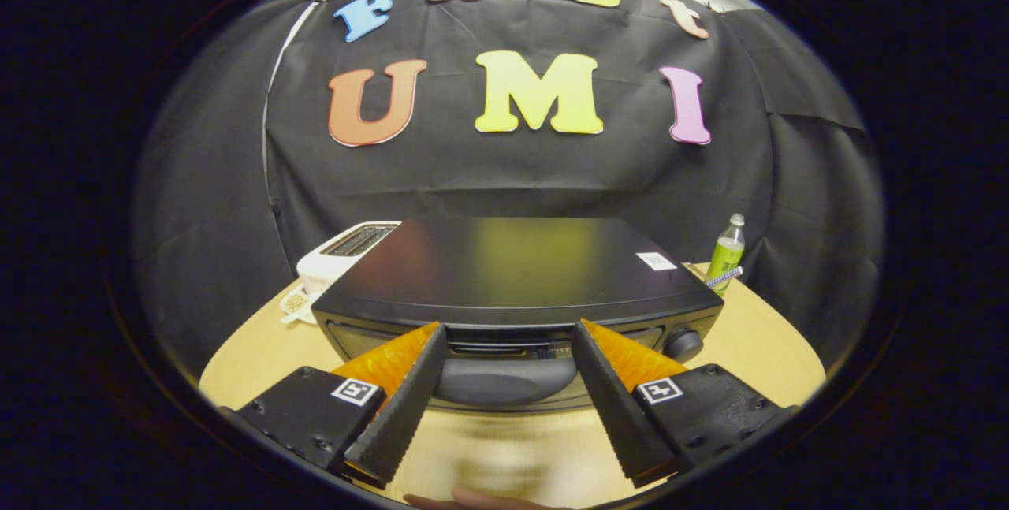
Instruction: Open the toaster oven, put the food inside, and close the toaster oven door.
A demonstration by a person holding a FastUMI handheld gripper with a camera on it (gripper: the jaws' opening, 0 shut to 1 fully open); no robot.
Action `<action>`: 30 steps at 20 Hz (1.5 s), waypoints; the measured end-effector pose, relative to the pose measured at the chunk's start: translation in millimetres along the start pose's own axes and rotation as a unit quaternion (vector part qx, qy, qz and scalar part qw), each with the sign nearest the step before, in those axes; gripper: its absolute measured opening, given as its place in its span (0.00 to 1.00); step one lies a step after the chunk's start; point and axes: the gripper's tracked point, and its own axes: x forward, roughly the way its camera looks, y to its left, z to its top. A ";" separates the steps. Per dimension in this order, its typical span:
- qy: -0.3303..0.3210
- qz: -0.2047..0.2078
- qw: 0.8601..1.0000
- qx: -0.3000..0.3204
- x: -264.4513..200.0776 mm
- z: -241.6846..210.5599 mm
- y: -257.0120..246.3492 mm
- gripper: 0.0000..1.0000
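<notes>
Right now, the gripper (508, 336) is being held low and close to the front of the toaster oven (516, 273). Its fingers (410, 384) are being kept wide apart, and nothing is being held between them. The fingertips are being pointed at the top edge of the oven's front, one on each side of the door handle (504, 378). Whether the tips are touching the oven cannot be told.

The toaster oven is being seen as a wide, dark box with a flat, shiny top, and it is sitting in the middle of the light wooden surface (757, 344). Its door is shut. The handle is a rounded grey bar lying between the two fingers. A round dark knob (683, 344) is being shown at the front, just beyond the right finger.

A small white sticker (656, 261) is lying on the oven's top, near its back right corner; the print on it is too small to be read. A square black-and-white marker (355, 391) is being carried on each side of the gripper's body.

A white toaster (339, 254) is standing behind the oven on its left. A green bottle (726, 251) with a label is standing well to the right. The label's writing cannot be read. A hand (473, 501) is just being seen below the fingers.
</notes>
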 end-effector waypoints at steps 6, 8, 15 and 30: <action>0.021 0.004 1.000 -0.003 -20.3 -15.5 -0.1 1.00; 0.029 0.002 1.000 -0.008 -26.9 -21.2 1.0 1.00; 0.032 -0.005 0.999 -0.014 -49.4 -47.8 0.1 1.00; 0.146 -0.006 0.988 -0.048 -72.9 -143.0 -1.1 1.00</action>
